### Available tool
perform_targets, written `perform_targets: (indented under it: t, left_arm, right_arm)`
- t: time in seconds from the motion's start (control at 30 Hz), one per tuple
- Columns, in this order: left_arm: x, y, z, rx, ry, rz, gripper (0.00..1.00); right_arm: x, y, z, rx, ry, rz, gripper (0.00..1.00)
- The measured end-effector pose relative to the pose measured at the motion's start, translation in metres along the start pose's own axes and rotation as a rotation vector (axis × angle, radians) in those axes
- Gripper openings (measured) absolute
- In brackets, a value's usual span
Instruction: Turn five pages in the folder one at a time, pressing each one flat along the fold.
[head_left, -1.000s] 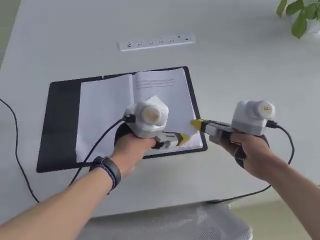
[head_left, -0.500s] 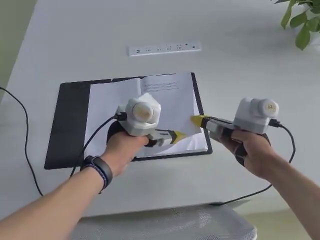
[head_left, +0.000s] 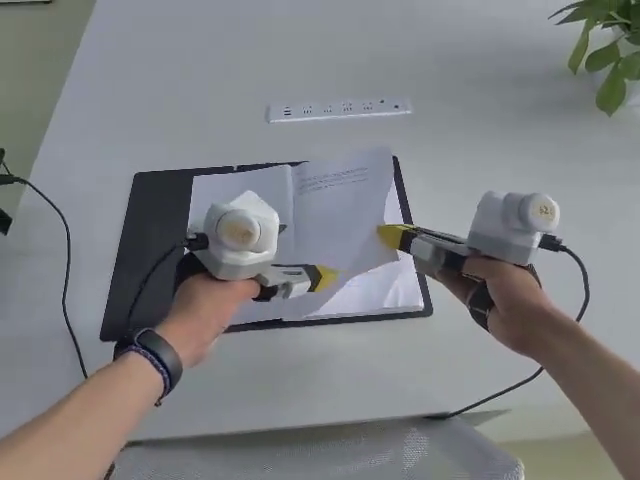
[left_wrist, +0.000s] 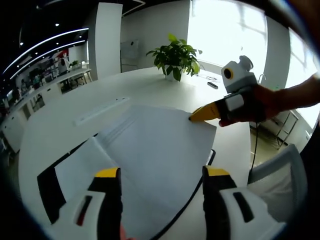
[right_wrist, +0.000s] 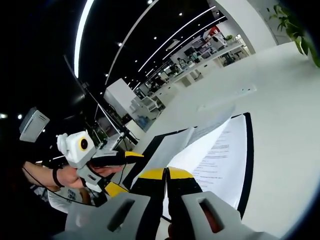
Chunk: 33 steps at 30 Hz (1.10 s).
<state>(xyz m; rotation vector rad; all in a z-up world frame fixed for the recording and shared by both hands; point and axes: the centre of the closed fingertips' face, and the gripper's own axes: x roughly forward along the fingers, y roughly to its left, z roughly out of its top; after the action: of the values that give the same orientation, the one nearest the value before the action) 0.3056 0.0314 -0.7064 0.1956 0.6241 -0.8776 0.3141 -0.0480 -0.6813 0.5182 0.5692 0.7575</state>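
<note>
Paper rises off the right half of the open folder (head_left: 150, 260), which lies flat on the tabletop (head_left: 200, 60). One page (head_left: 340, 215) is lifted into a shallow arch. Its outer edge sits at the tips of the right gripper (head_left: 385, 233), whose jaws are closed together on the sheet. From that gripper the rest of the folder spreads ahead and to its far side, with the fold well beyond its tips.

The left gripper (head_left: 322, 277) hovers low over the near part of the folder with its jaws apart and nothing between them. In its own view the raised page fills the space just ahead of its jaws, and the right gripper's yellow tip touches the sheet's far corner.

The step in hand looks like carrying this single page across the fold. To do it well, the right gripper should hold only this one sheet and sweep it in a smooth arc toward the left gripper's side. The sheet wants a gentle curve throughout, since a sharp bend near the tips would crease it. The left gripper is best moved clear of the page's path, then brought down on the sheet once it lands. It should press next to the fold and slide along it from one end to the other. The right gripper should let go only when the page is pinned, or the sheet may spring back.

A power strip (head_left: 338, 108) lies well beyond both grippers, clear of the work.
</note>
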Motion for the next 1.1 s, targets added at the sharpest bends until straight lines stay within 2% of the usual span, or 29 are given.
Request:
perform_targets:
  t: [0.13,0.2,0.3,0.7,0.83,0.87,1.1]
  left_arm:
    - [-0.017,0.009,-0.006,-0.007,-0.001,0.031,0.67]
    - [-0.023,0.017,-0.011,-0.027,-0.006,0.038,0.68]
    - [-0.031,0.022,-0.016,-0.035,-0.006,0.057,0.67]
    - [-0.07,0.046,-0.035,-0.097,-0.032,0.137,0.67]
    - [-0.08,0.053,-0.039,-0.112,-0.041,0.157,0.67]
    - [-0.083,0.058,-0.04,-0.114,-0.044,0.162,0.67]
    - [-0.1,0.065,-0.047,-0.132,-0.059,0.189,0.67]
  right_arm:
    - [0.009,0.022,0.007,-0.024,-0.003,0.051,0.0]
    - [0.014,0.031,0.01,-0.036,-0.001,0.071,0.0]
    - [0.022,0.042,0.013,-0.051,0.004,0.094,0.0]
    - [0.057,0.087,0.013,-0.116,0.044,0.198,0.0]
    - [0.066,0.097,0.011,-0.129,0.057,0.22,0.0]
    - [0.068,0.1,0.01,-0.131,0.06,0.225,0.0]
    - [0.082,0.114,0.004,-0.147,0.083,0.25,0.0]
